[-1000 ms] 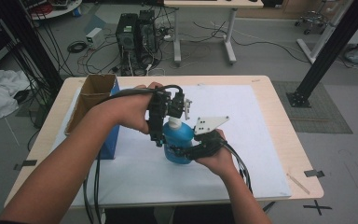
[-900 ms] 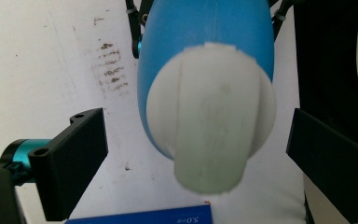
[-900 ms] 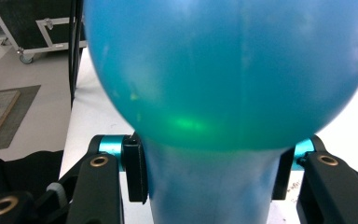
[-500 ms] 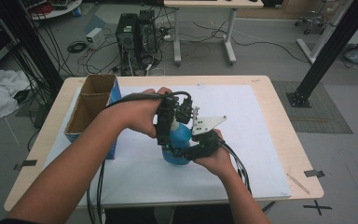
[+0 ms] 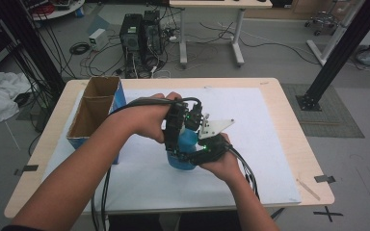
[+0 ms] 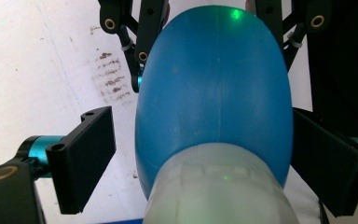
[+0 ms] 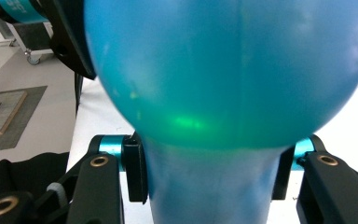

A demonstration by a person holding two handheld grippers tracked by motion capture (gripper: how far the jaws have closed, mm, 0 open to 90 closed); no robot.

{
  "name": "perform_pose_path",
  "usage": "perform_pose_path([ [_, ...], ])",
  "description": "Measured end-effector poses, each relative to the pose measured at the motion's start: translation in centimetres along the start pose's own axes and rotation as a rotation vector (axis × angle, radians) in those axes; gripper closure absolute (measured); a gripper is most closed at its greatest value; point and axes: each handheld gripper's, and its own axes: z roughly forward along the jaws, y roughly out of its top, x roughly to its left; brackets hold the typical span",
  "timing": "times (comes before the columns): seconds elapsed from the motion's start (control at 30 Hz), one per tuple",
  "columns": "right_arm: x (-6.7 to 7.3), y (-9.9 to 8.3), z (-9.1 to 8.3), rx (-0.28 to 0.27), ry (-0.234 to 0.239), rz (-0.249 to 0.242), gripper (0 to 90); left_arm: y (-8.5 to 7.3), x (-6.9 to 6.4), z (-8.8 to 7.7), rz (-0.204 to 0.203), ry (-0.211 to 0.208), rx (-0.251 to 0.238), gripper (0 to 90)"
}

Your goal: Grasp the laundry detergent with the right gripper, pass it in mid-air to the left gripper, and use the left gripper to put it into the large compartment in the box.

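**Blue bottle at the centre of the table**

The blue bottle [image 5: 187,147] stands just below the middle of the high view, on the white sheet, its lower body showing as a rounded blue form. In the left gripper view it fills the centre of the frame [image 6: 214,93]: a smooth, egg-shaped blue body with a faint vertical seam and a pale, translucent whitish section at the bottom edge. In the right gripper view [image 7: 228,74] the bulbous blue body spans the upper frame and narrows to a slimmer neck at the bottom centre.
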Motion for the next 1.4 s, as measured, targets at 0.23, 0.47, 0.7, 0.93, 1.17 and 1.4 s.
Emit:
perform_pose_path([
  [0.23, -0.04, 0.05, -0.05, -0.006, 0.001, -0.002, 45.9, 0.10, -0.16, 0.07, 0.006, 0.014, 0.002, 15.0],
  [0.47, -0.06, 0.08, -0.02, -0.008, 0.003, -0.004, 45.9, 0.12, -0.18, 0.02, 0.014, 0.021, 0.005, 18.5],
  [0.7, -0.04, 0.11, -0.05, -0.009, 0.002, -0.007, 45.9, 0.21, -0.19, 0.06, 0.022, 0.024, 0.015, 21.2],
  [0.93, 0.02, 0.12, 0.00, -0.011, -0.002, -0.009, 45.9, 0.36, -0.28, 0.16, 0.013, 0.027, 0.007, 23.9],
  [1.17, 0.03, 0.13, 0.06, -0.012, 0.000, -0.012, 45.9, 0.44, -0.30, 0.15, 0.023, 0.030, 0.018, 25.2],
  [1.4, 0.05, 0.18, -0.07, -0.016, 0.000, -0.006, 45.9, 0.45, -0.28, 0.14, 0.027, 0.031, 0.022, 26.3],
])
